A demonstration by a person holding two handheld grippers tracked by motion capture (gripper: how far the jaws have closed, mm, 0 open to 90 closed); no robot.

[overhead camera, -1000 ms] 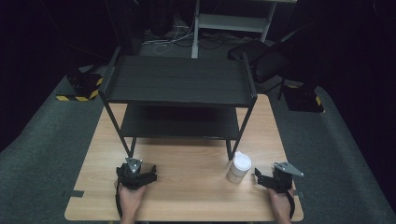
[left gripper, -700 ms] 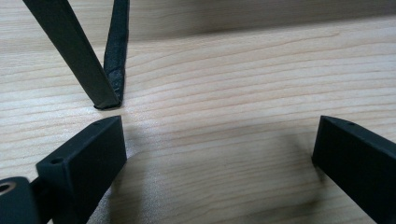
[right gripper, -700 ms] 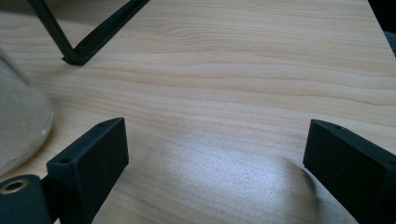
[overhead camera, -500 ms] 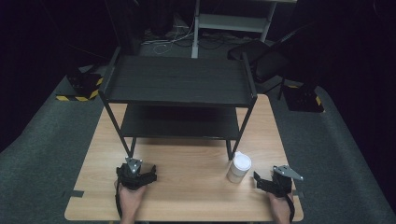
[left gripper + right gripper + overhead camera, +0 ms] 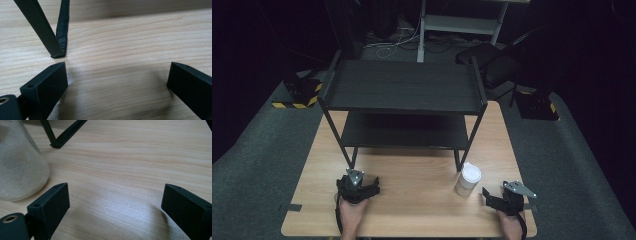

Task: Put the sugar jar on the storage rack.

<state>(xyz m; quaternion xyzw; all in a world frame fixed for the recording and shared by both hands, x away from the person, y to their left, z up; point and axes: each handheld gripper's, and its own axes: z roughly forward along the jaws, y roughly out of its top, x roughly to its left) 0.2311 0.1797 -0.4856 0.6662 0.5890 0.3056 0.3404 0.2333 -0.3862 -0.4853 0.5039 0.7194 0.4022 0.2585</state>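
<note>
I see a frosted, translucent jar [image 5: 467, 180] with a round white lid, standing on the pale wood-grain table [image 5: 412, 200] at about four o'clock from the black metal two-tier shelf [image 5: 404, 87]. My right gripper [image 5: 488, 194], matte black, sits just beside the jar at its four o'clock; its jaws have just been closing slightly yet stand apart, nothing between them. My left gripper [image 5: 372, 187] rests jaws apart. No writing is legible.

Left claw [image 5: 373, 189] and right claw [image 5: 488, 196] gape, low.
</note>
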